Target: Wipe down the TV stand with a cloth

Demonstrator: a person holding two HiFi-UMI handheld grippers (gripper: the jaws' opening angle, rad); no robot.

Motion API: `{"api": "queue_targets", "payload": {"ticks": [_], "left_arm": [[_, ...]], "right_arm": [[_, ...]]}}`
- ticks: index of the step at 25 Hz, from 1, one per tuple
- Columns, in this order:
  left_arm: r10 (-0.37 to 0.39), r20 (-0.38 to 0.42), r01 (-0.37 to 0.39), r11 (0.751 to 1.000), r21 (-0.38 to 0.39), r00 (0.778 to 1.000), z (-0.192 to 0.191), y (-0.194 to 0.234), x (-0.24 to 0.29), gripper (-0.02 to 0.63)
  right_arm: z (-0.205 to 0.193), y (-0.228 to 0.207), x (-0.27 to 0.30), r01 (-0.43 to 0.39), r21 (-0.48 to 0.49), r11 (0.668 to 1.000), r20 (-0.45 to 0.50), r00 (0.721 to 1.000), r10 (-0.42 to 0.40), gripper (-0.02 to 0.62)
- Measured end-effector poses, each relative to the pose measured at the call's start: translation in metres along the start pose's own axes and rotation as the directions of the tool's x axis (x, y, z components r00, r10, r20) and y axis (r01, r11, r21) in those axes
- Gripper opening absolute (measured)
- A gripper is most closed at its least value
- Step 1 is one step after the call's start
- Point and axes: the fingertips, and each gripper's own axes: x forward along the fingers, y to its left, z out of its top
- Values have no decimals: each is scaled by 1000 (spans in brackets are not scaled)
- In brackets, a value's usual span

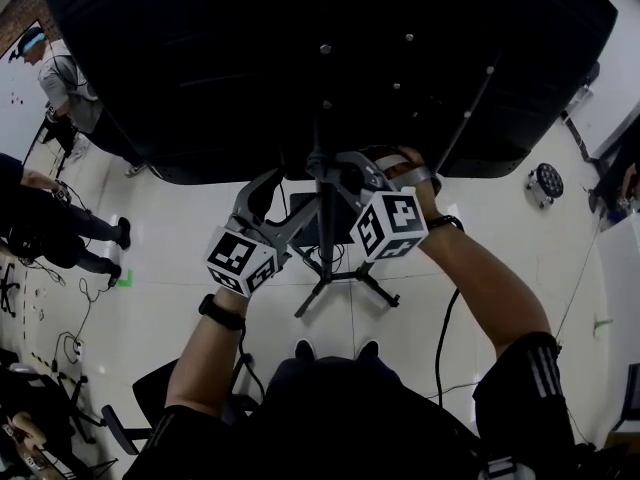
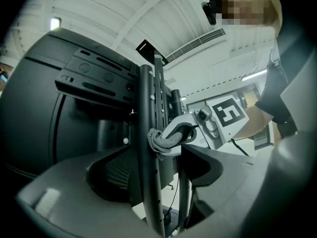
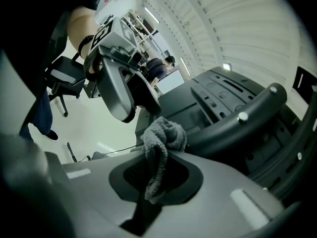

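grey cloth [image 3: 159,148], item one. location?
– bunched and clenched in the right gripper [image 3: 156,180], one end hanging down between its jaws. in the left gripper view the wad [image 2: 161,142] is pressed against the upright pole [image 2: 147,133] of the tv stand [image 1: 345,278], just below the back of the tv [image 1: 250,58].

item two, the stand itself?
– black. one perforated pole rising to a slotted mounting bracket [image 2: 99,78] on the tv's back, with splayed feet on the pale tiled floor [image 1: 200,218]. a thinner black upright stands just beside the pole, on the right gripper's side.

item three, left gripper [image 2: 153,172]?
– jaws spread, holding nothing. the pole stands between them. whether either pad touches it cannot be told.

both tools together?
– close. in the head view they meet at the pole from either side under the tv's lower edge, left gripper [image 1: 268,182] on the left and right gripper [image 1: 342,171] on the right, their marker cubes [image 1: 240,260] nearer the person.

surroundings?
– a dark band [image 1: 220,312] on the person's left wrist. cables trailing over the floor near the feet. an office chair [image 3: 64,76] well off behind the left gripper. other people [image 1: 60,78] standing at the far left of the head view.
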Motion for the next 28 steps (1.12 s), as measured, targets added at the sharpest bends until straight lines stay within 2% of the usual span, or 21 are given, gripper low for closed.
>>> {"api": "queue_targets", "payload": {"ticks": [5, 14, 18, 22, 28], "left_arm": [[2, -36, -3, 1000, -20, 999, -33, 1, -2, 321], [18, -107, -28, 995, -92, 994, -97, 8, -4, 333], [-5, -153, -13, 993, -118, 988, -130, 6, -14, 339], [-43, -179, 21, 993, -119, 983, -156, 9, -14, 350], [-121, -204, 93, 986, -142, 971, -190, 2, -16, 351]], "right_arm": [[-4, 26, 13, -49, 62, 997, 18, 999, 48, 25], [-31, 90, 41, -132, 103, 986, -8, 991, 133, 25], [-35, 122, 54, -122, 94, 988, -11, 992, 123, 25], [-34, 129, 68, -84, 87, 993, -26, 996, 87, 25], [-46, 159, 82, -86, 108, 991, -94, 991, 96, 24]]}}
